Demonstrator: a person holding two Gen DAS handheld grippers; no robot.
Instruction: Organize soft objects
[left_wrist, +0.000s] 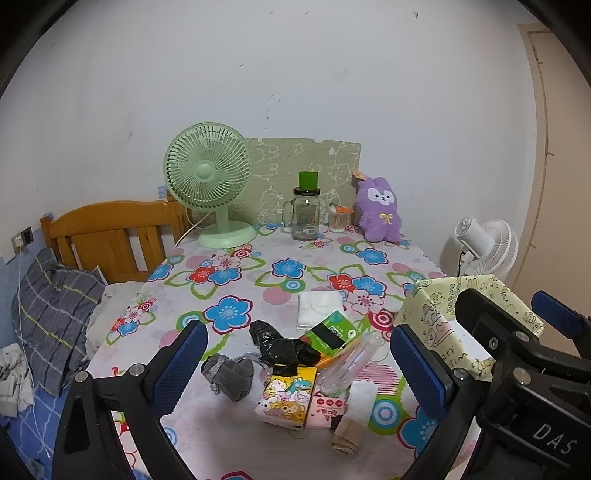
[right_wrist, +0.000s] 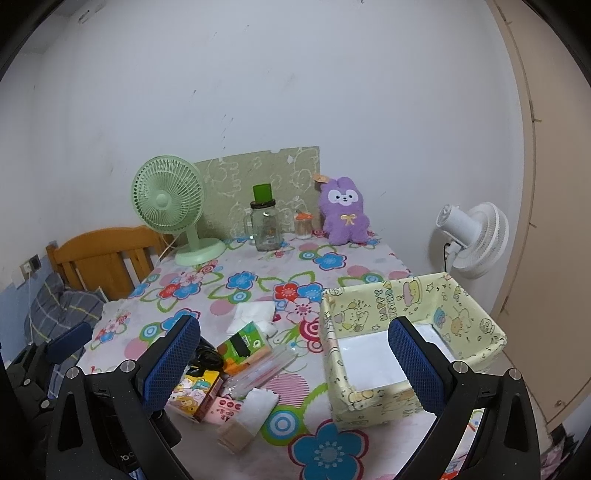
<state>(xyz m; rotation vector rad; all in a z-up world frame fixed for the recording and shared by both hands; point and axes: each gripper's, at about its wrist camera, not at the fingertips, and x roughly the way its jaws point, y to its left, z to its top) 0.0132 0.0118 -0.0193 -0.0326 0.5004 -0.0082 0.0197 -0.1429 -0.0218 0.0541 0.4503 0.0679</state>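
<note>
Both claws hang above the near edge of the desk (left_wrist: 229, 417), spread with a flowered cloth; the left claw (left_wrist: 299, 365) has its blue-padded fingers wide apart with nothing between them, and the right claw (right_wrist: 295, 365) is spread just as wide and equally empty. Straight ahead of the left claw, framed between its fingers, lies the heap of soft things: a grey drawstring fabric pouch (left_wrist: 232, 373) nearest its left finger, a crumpled black plastic bag (left_wrist: 282, 345) just beyond, a cartoon-printed tissue pack (left_wrist: 288, 397) below that, a green tissue packet (left_wrist: 332, 332) and a folded white cloth (left_wrist: 319, 306) farther out; a beige roll (right_wrist: 234, 437), perhaps a bandage, lies closest to the edge. Ahead of the right claw's right finger stands the pale yellow paper-covered box (right_wrist: 373, 306), open-topped, just beside the heap. Far beyond both claws, by the wall, sits a purple plush rabbit (right_wrist: 345, 212) beside a glass jar (right_wrist: 264, 229) and a green desk fan (right_wrist: 168, 206).
</note>
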